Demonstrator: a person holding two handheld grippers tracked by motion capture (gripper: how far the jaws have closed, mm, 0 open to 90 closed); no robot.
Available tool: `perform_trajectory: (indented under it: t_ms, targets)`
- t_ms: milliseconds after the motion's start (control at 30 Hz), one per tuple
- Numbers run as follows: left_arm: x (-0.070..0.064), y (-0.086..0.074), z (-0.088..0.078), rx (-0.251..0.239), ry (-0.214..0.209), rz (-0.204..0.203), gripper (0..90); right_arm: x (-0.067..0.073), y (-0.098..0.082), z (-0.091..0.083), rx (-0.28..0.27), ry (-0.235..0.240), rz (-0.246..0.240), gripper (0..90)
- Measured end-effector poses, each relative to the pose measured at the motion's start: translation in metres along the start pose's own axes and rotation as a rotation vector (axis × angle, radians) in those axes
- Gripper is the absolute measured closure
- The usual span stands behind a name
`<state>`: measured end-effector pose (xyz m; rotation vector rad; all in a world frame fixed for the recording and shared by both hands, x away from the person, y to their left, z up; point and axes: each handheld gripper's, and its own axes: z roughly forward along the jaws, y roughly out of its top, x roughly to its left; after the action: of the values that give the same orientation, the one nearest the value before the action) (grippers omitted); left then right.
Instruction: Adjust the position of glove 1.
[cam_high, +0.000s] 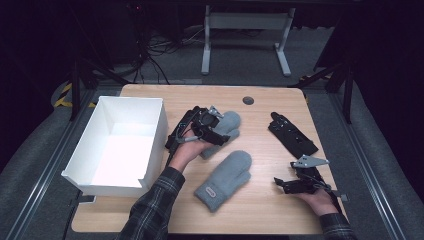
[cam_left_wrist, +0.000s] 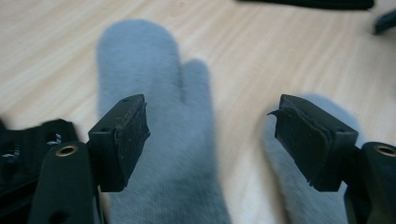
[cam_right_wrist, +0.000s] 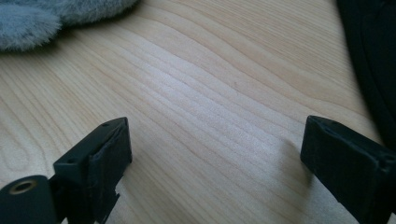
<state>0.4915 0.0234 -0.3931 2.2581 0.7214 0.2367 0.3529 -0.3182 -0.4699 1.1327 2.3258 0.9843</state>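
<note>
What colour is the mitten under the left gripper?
Grey; the mitten shows best in the left gripper view, below the left gripper.

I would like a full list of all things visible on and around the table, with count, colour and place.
mittens: 2, grey, table centre; the farther one lies under the left gripper
black gloves: dark pile, count unclear, table's right side
box: 1, white, open, on the table's left
table: 1, light wood
desk frame: 1, white, on the floor behind
left gripper: 1, black, open, over the farther mitten
right gripper: 1, black, open, low at the right
</note>
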Motion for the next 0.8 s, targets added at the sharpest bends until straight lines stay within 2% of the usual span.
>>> perform_trajectory:
  t_ms: [33, 267, 433, 533, 633, 667, 800]
  targets:
    - [0.005, 0.002, 0.004, 0.007, 0.019, -0.004, 26.1, 0.0, 0.0, 0.0, 0.0, 0.0, 0.0, 9.0]
    - [0.021, 0.004, 0.018, 0.022, 0.053, -0.015, 25.8, 0.0, 0.0, 0.0, 0.0, -0.001, 0.001, 9.0]
    - [0.029, -0.001, 0.034, 0.051, 0.052, -0.034, 25.8, 0.0, 0.0, 0.0, 0.0, -0.003, 0.001, 9.0]
    - [0.031, -0.005, 0.044, 0.096, 0.054, -0.031, 25.6, 0.0, 0.0, 0.0, 0.0, -0.004, 0.003, 9.0]
    - [0.031, -0.007, 0.05, 0.113, 0.053, -0.037, 25.6, 0.0, 0.0, 0.0, 0.0, -0.004, 0.002, 9.0]
    - [0.032, -0.008, 0.052, 0.124, 0.042, -0.042, 27.2, 0.0, 0.0, 0.0, 0.0, -0.004, 0.002, 9.0]
    - [0.032, -0.01, 0.055, 0.128, 0.035, -0.044, 31.4, 0.0, 0.001, 0.0, 0.0, -0.005, 0.002, 9.0]
